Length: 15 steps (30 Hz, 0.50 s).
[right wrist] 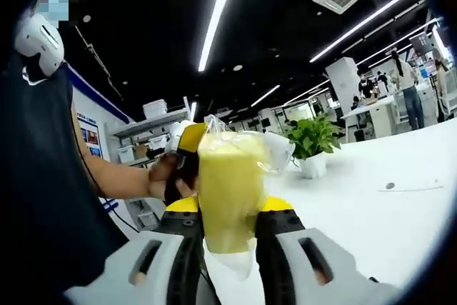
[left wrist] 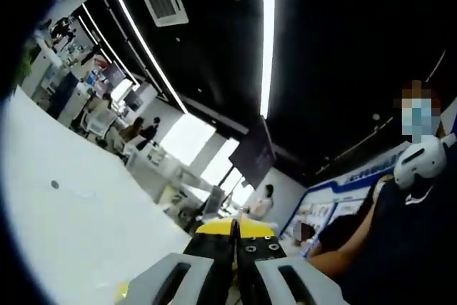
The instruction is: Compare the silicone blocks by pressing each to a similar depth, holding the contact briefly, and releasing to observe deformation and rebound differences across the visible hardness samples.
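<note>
A yellow silicone block [right wrist: 227, 176] in a clear plastic bag stands upright between the jaws of my right gripper [right wrist: 228, 206], which is shut on it, lifted above the white table [right wrist: 371, 212]. The bag's loose top [right wrist: 275, 149] sticks out above the block. Just behind the block's upper left is my left gripper [right wrist: 187, 146], held by a person's hand [right wrist: 161, 176]; whether it touches the bag I cannot tell. In the left gripper view, my left gripper [left wrist: 235, 231] points up and away over the table, its yellow-tipped jaws pressed together with nothing between them.
A person in dark clothes [right wrist: 43, 198] stands close on the left of the right gripper view and on the right of the left gripper view [left wrist: 407, 248]. A potted plant [right wrist: 314, 141] stands on the white table. Desks and people [left wrist: 143, 130] fill the far room.
</note>
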Each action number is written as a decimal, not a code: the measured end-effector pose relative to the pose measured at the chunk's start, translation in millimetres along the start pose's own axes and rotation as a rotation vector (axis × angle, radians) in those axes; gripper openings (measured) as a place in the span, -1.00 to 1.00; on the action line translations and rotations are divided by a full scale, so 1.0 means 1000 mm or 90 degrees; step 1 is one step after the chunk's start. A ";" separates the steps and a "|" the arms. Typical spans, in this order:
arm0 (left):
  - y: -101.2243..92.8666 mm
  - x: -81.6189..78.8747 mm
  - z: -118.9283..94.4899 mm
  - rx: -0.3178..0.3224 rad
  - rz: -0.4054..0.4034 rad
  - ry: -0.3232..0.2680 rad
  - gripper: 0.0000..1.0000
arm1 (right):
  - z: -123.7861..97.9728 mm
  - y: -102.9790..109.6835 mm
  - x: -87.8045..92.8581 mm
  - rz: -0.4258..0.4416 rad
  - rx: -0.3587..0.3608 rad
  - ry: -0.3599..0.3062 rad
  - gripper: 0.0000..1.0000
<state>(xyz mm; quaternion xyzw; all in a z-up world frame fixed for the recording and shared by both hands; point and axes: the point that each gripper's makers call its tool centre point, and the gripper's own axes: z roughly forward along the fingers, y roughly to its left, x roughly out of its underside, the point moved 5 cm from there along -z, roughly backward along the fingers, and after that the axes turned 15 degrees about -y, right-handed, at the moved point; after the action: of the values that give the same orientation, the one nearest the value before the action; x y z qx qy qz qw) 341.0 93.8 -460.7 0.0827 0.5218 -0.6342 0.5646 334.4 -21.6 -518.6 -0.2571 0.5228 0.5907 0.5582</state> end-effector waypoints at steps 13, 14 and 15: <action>0.002 0.005 -0.005 -0.015 0.079 0.056 -1.00 | -0.005 -0.002 0.002 0.035 0.017 0.069 -0.88; 0.001 0.004 -0.005 -0.015 0.080 0.057 -0.99 | -0.006 -0.002 0.002 0.040 0.019 0.070 -0.89; 0.000 0.005 -0.005 -0.005 0.084 0.062 -0.99 | -0.006 -0.002 0.002 0.038 0.018 0.072 -0.90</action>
<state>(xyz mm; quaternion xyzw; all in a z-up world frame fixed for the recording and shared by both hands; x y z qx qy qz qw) 337.1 94.9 -466.5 0.1451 0.5446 -0.5886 0.5796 333.8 -26.4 -522.8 -0.2663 0.5691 0.5845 0.5135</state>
